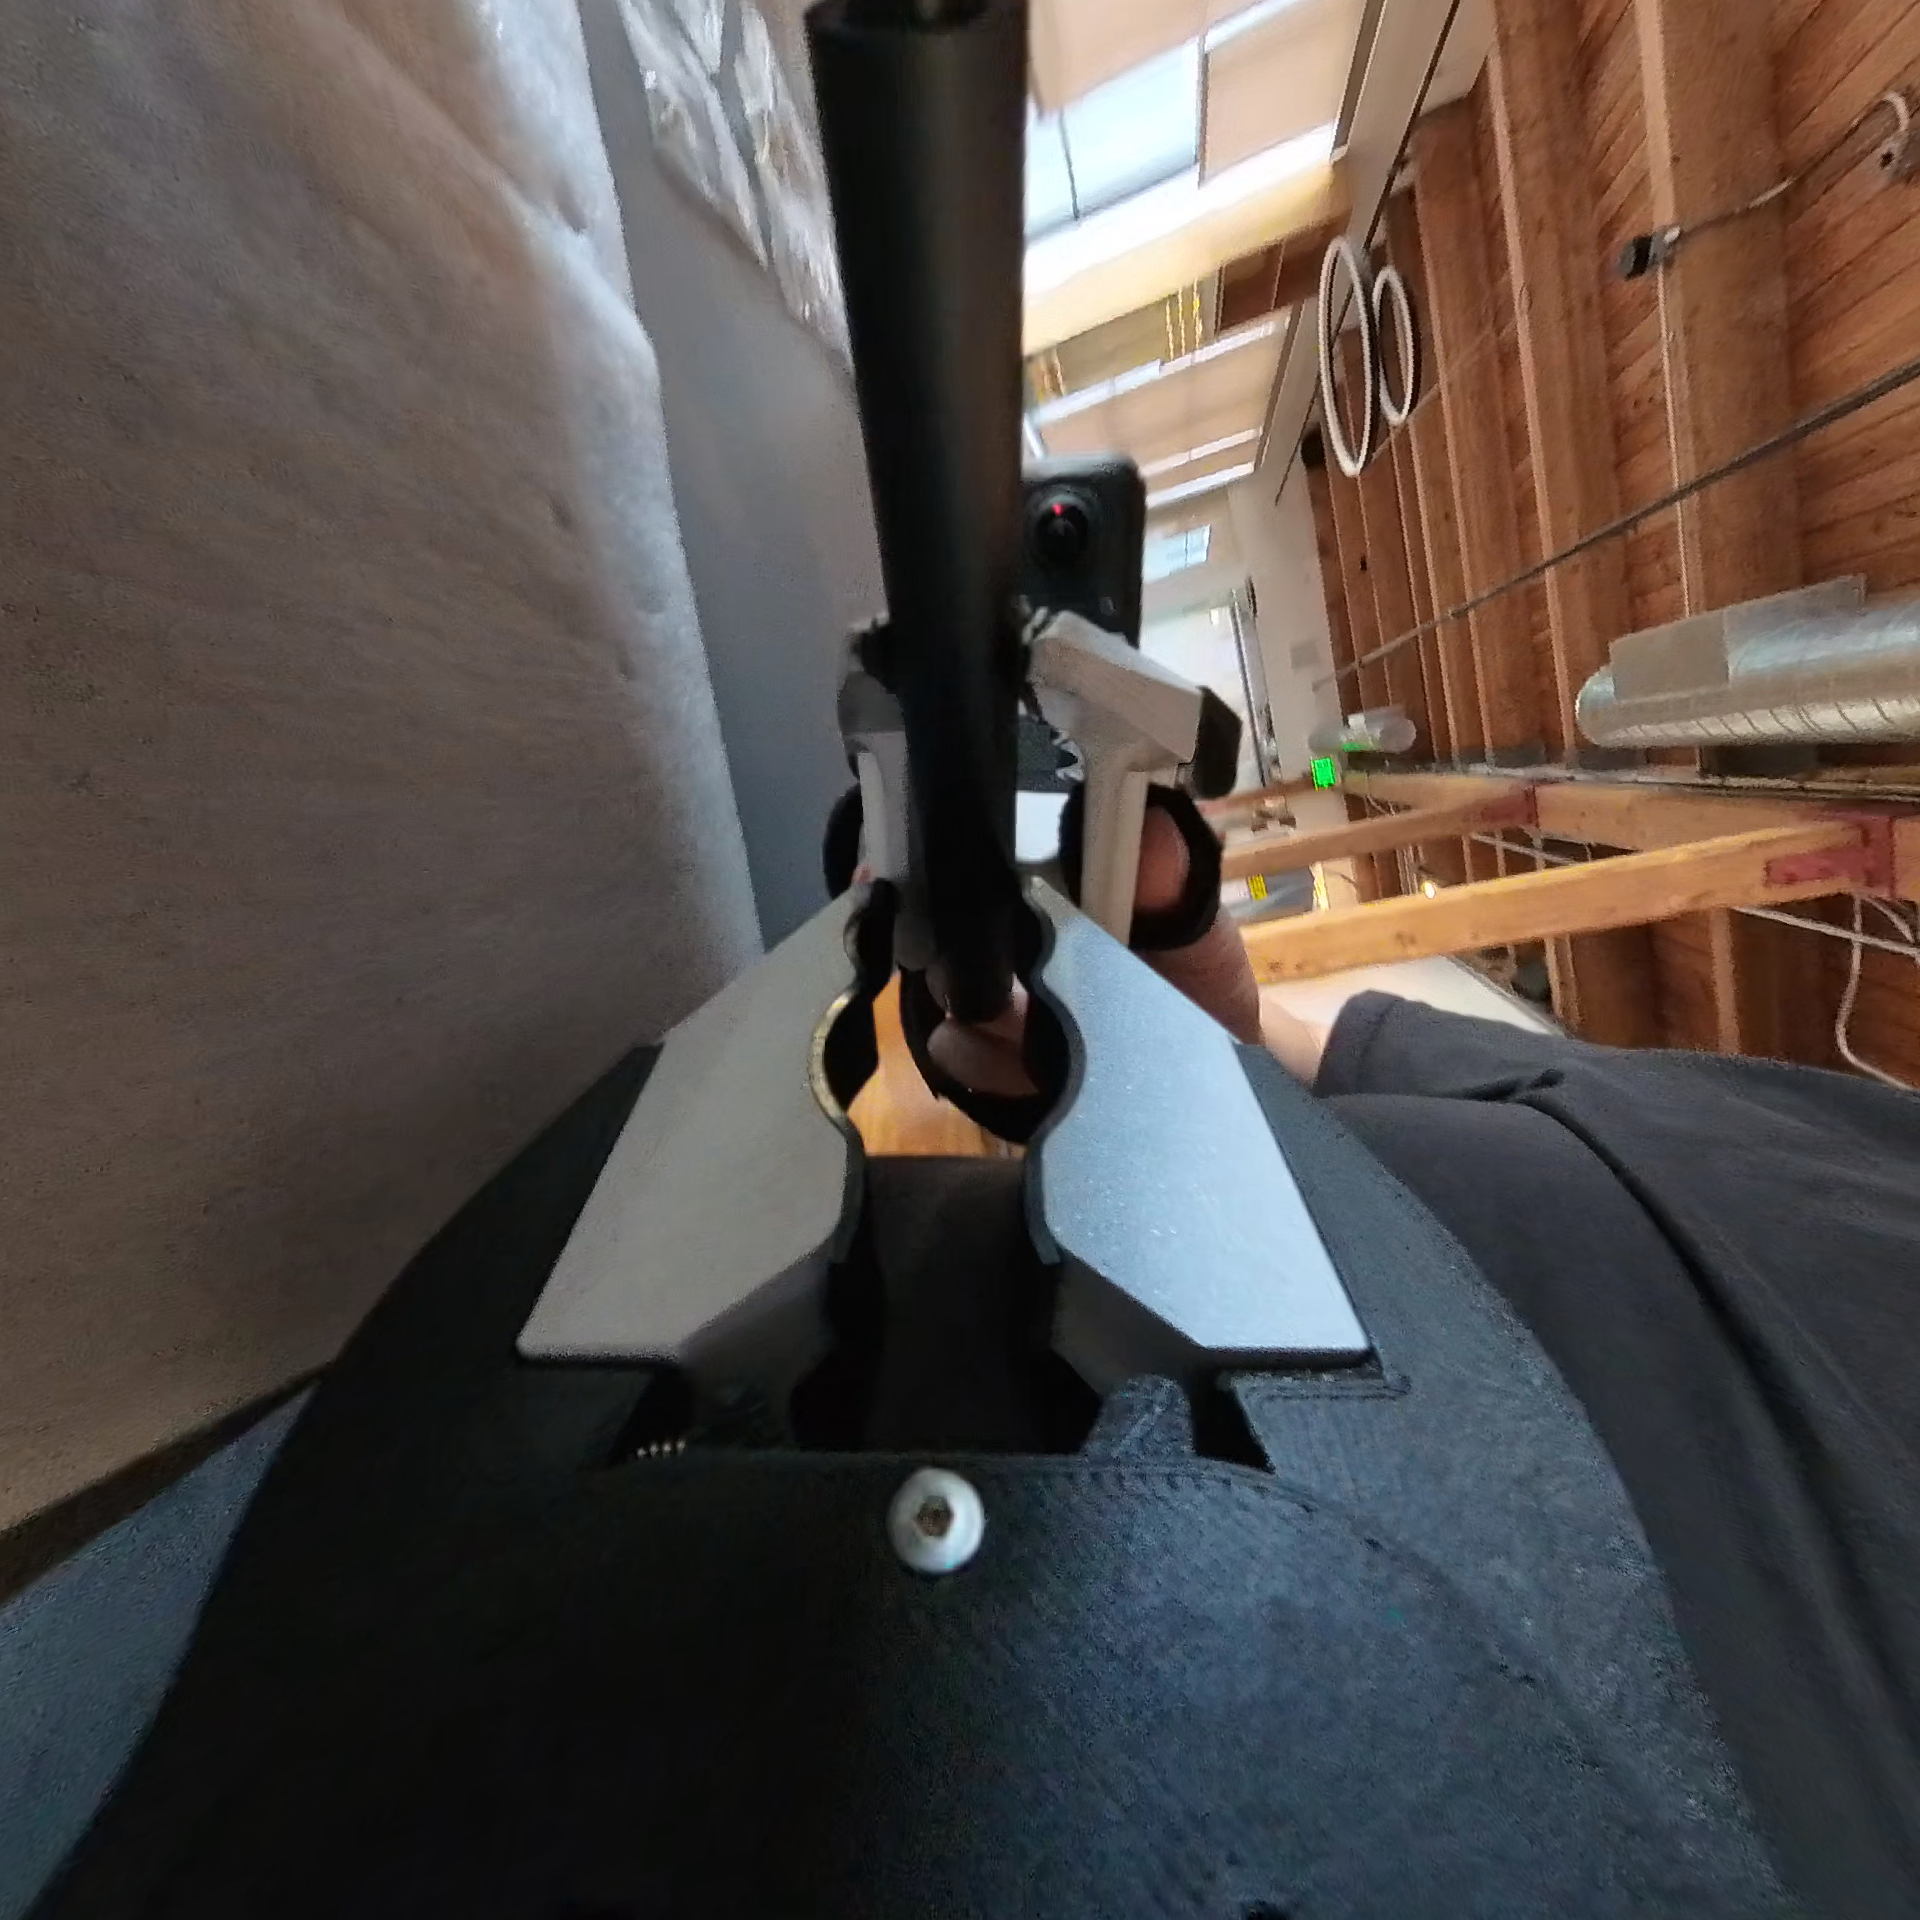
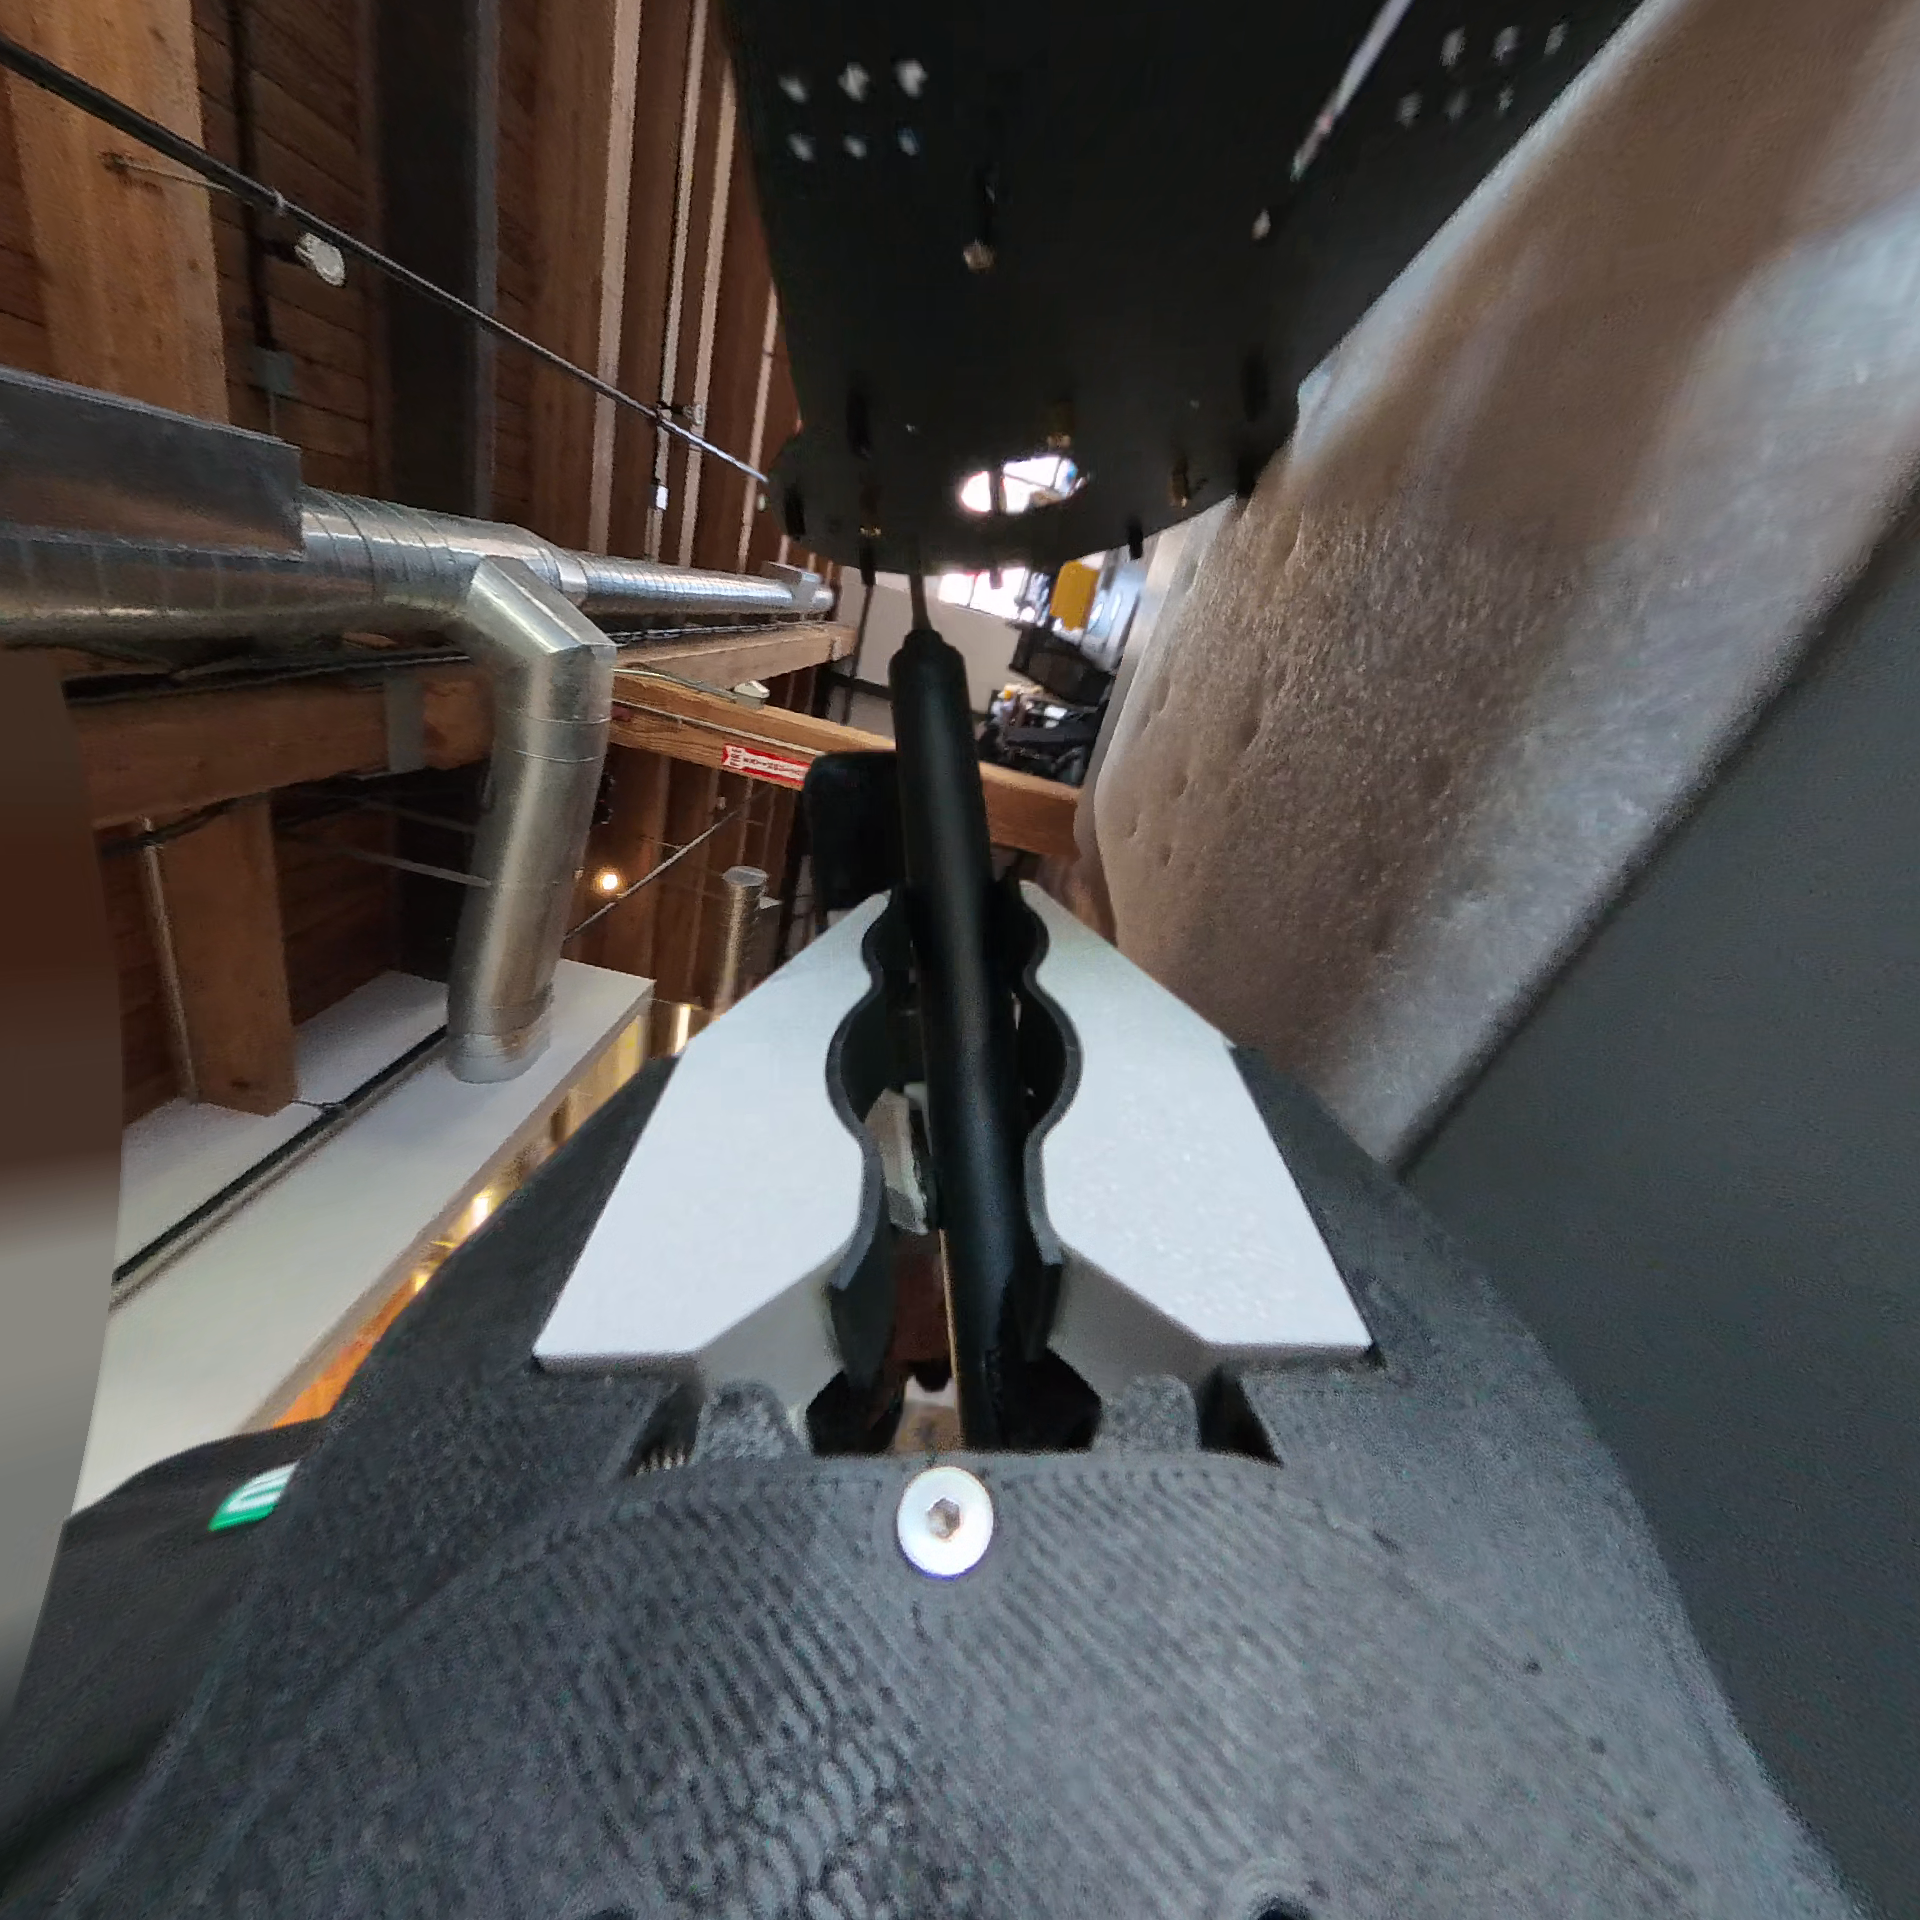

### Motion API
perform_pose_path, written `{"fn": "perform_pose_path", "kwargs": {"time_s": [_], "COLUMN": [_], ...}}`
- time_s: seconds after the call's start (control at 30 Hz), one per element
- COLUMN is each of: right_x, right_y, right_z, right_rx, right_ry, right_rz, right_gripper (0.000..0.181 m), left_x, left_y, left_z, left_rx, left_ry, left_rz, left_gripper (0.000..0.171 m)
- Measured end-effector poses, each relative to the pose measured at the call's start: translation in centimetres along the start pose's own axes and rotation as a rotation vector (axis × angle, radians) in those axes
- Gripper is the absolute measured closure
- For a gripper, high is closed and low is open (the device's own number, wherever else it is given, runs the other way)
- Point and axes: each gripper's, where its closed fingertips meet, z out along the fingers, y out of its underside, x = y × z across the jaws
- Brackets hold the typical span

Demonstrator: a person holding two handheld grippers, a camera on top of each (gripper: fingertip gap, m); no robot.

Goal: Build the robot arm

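Observation:
A long black tool handle (image 1: 925,416) runs from the top of the left wrist view down into my left gripper (image 1: 951,925). The silver jaws are closed on its lower end. Farther up the handle, the right gripper's white fingers (image 1: 1112,727) clamp it, held by a hand in a black glove (image 1: 1174,873). In the right wrist view, my right gripper (image 2: 951,914) is shut on the same handle (image 2: 945,831), which lies lengthwise between the white jaws. A thin metal shaft (image 2: 916,597) at its far end meets a black perforated plate (image 2: 987,260).
A pale foam panel (image 1: 312,623) stands close on one side and also shows in the right wrist view (image 2: 1455,727), with a grey wall (image 2: 1714,1143) beside it. Wooden boards (image 1: 1662,312) and silver ducts (image 2: 520,727) fill the other side. A dark sleeve (image 1: 1610,1351) is near my left gripper. My right fingertips sit around 6 cm from my left ones.

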Motion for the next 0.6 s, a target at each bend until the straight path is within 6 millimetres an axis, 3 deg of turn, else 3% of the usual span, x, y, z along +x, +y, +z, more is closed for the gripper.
{"fn": "perform_pose_path", "kwargs": {"time_s": [0.17, 0.37, 0.5, 0.6], "right_x": [0.7, 0.4, 0.4, 0.3], "right_y": [1.5, 0.7, 0.0, -0.2], "right_z": [0.5, -0.8, -1.6, -1.9], "right_rx": [-0.064, -0.138, -0.164, -0.187], "right_ry": [-0.028, -0.072, -0.092, -0.092], "right_rz": [0.067, 0.03, 0.053, 0.047], "right_gripper": [0.165, 0.166, 0.151, 0.159], "left_x": [-0.3, 0.0, -0.3, -0.1], "left_y": [1.3, 1.8, 2.1, 2.3], "left_z": [-1.3, -1.6, -1.6, -0.9], "left_rx": [-0.195, -0.35, -0.414, -0.421], "left_ry": [-0.067, -0.181, -0.294, -0.32], "left_rz": [-0.024, -0.004, 0.019, 0.02], "left_gripper": [0.157, 0.157, 0.158, 0.158]}}
